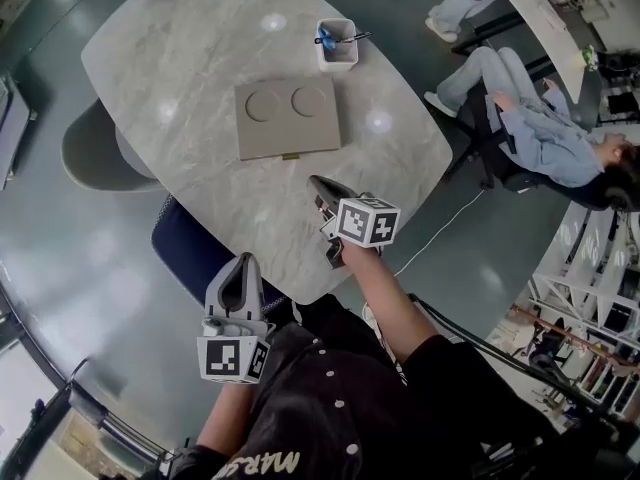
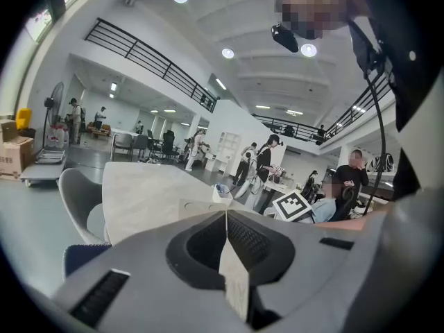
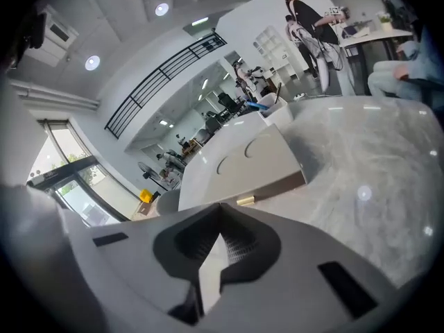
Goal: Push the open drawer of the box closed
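The flat beige box (image 1: 287,118) lies near the middle of the marble table (image 1: 180,48). Its small gold handle (image 1: 290,155) is on the side facing the person, and the drawer front there looks flush with the box. The right gripper (image 1: 318,186) hovers over the table's near edge, jaws pressed together and empty, pointing toward the handle but apart from it. The left gripper (image 1: 243,263) hangs off the table, lower down — jaws likewise together, holding nothing. A white cup of pens (image 1: 336,43) stands beyond the box.
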Tool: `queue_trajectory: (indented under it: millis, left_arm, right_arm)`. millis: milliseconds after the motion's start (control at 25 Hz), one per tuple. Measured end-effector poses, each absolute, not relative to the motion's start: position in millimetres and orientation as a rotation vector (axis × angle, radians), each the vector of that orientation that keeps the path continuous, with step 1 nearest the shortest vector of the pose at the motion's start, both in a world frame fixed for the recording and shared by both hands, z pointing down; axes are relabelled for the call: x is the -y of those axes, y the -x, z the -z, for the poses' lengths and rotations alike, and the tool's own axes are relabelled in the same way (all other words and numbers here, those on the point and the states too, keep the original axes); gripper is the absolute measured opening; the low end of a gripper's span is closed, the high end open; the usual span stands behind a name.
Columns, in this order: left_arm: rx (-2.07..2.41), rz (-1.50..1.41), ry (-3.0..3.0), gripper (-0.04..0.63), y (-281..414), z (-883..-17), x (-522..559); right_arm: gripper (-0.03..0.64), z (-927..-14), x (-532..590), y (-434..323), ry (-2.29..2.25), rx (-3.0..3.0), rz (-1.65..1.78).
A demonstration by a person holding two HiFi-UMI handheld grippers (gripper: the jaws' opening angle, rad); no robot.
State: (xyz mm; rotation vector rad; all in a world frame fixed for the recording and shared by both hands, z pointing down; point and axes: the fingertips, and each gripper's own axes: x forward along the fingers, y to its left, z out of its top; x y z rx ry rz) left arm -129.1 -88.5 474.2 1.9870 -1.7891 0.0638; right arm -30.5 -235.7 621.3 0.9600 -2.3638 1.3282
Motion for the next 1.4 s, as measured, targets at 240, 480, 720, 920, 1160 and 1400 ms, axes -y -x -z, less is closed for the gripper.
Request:
queue_trajectory:
  millis: [240,480,720,920,1160,1400]
  left_arm:
    - [1.811,-0.006,-2.066,0.018,124.8,-438.5,95.9]
    - [1.841,0.047,-2.122,0.018,127.8,-408.1,99.9]
    - [1.868,0.092,-2.195,0.018,135.3,-378.0,111.8]
    - [1.885,0.114,-2.210,0.018,134.3,-361.3,109.7]
    - [1.909,0.135,-2.244,0.018,138.4,-343.7,114.2]
    - [1.940,0.141,-2.247,0.018,142.4,-334.8,110.1]
  right_arm:
    - [-0.003,-547.9,232.9,19.7,-0.955,2.514,-1.209]
    - [-0.003,-481.4,220.6,6.6,-0.985,2.658,-1.065]
    - [-0.003,-428.1,208.7,-8.6,-1.070,2.776,-0.852]
    - [-0.003,-390.5,193.2,-27.3,-1.154,2.841,-0.672]
    - [-0.003,-355.2,186.7,-41.8,-1.289,2.894,-0.436]
    - [-0.003,-330.0,175.9,-44.0,-1.349,2.923,-0.188]
